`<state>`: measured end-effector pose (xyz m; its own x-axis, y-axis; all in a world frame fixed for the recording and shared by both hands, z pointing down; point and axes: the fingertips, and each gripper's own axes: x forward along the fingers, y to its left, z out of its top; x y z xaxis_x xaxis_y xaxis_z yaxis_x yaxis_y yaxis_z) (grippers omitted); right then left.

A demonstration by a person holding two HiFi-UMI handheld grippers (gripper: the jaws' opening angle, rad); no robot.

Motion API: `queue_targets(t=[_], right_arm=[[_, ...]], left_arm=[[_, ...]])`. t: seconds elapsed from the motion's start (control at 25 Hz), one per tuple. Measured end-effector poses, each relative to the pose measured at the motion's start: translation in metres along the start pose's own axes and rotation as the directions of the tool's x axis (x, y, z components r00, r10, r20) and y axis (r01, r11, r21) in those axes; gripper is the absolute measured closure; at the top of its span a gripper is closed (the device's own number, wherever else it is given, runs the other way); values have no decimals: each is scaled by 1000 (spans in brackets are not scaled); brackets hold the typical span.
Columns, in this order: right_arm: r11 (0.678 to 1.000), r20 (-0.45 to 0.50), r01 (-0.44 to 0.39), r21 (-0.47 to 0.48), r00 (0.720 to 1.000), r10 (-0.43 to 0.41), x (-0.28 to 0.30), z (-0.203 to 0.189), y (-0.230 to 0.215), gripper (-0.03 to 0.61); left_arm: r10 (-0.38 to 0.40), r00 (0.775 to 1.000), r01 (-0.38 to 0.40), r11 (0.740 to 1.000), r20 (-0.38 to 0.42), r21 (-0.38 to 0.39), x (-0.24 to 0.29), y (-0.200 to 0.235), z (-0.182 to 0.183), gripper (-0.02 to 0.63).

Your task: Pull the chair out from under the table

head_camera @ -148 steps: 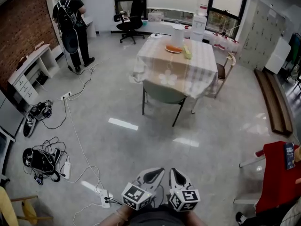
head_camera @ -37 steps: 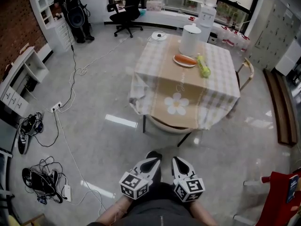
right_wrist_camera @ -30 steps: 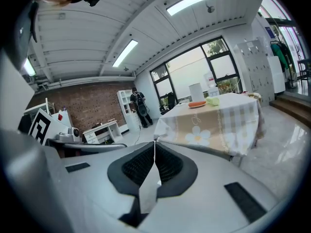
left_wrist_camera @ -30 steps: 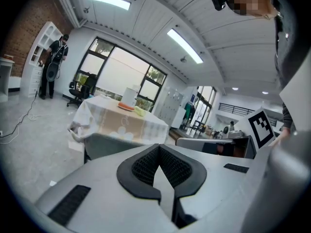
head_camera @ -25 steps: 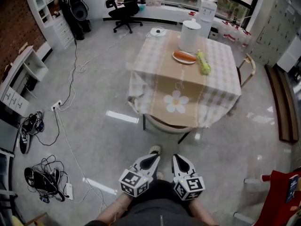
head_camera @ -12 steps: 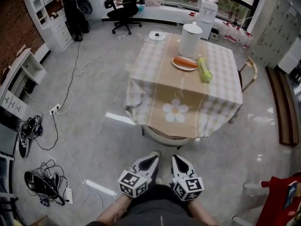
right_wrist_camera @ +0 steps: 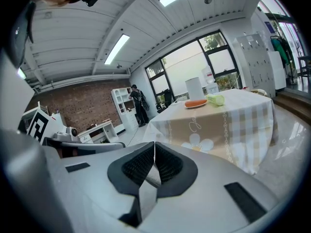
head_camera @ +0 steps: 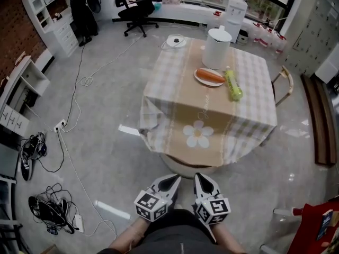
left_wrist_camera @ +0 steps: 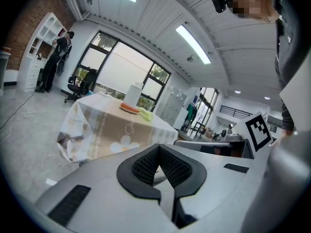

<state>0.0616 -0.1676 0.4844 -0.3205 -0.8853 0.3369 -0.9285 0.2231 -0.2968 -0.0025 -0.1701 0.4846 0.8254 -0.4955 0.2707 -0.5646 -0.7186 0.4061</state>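
The chair [head_camera: 188,167] is tucked under the near side of the table [head_camera: 206,107]; only the curved top of its pale back shows below the hanging checked cloth. My left gripper [head_camera: 169,182] and right gripper [head_camera: 201,182] are side by side just in front of that chair back, not touching it. Both are shut with nothing between the pads. In the left gripper view the clothed table [left_wrist_camera: 112,125] lies ahead beyond my left gripper [left_wrist_camera: 159,152]. In the right gripper view the table [right_wrist_camera: 218,120] stands ahead to the right of my right gripper [right_wrist_camera: 154,158].
On the table stand a white jug [head_camera: 217,47], a plate with a carrot [head_camera: 210,76] and a green cylinder [head_camera: 233,85]. A second chair [head_camera: 283,86] sits at the table's right. Cables [head_camera: 50,208] lie on the floor at left. A person [head_camera: 85,4] stands by shelves far left.
I have walked towards the table: it and the tucked chair have come nearer and lower in the head view. Both grippers have stayed shut and side by side.
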Motion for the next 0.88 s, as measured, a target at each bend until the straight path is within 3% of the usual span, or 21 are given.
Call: queue_targets(t=[0.2, 0.4, 0.56, 0.88], right_arm=[[1000, -9, 1, 23, 1000, -1, 24, 11, -6, 567], [1000, -25, -21, 16, 999, 21, 44, 17, -7, 566], [998, -46, -56, 26, 997, 57, 58, 20, -9, 567], [999, -27, -33, 26, 999, 33, 74, 33, -23, 566]], left_arm=[[-29, 999, 30, 999, 14, -24, 16, 21, 18, 606], [-122, 993, 122, 992, 1, 30, 32, 27, 33, 606], [-153, 988, 154, 987, -27, 49, 44, 35, 39, 606], [-230, 970, 237, 968, -85, 81, 68, 42, 45, 606]])
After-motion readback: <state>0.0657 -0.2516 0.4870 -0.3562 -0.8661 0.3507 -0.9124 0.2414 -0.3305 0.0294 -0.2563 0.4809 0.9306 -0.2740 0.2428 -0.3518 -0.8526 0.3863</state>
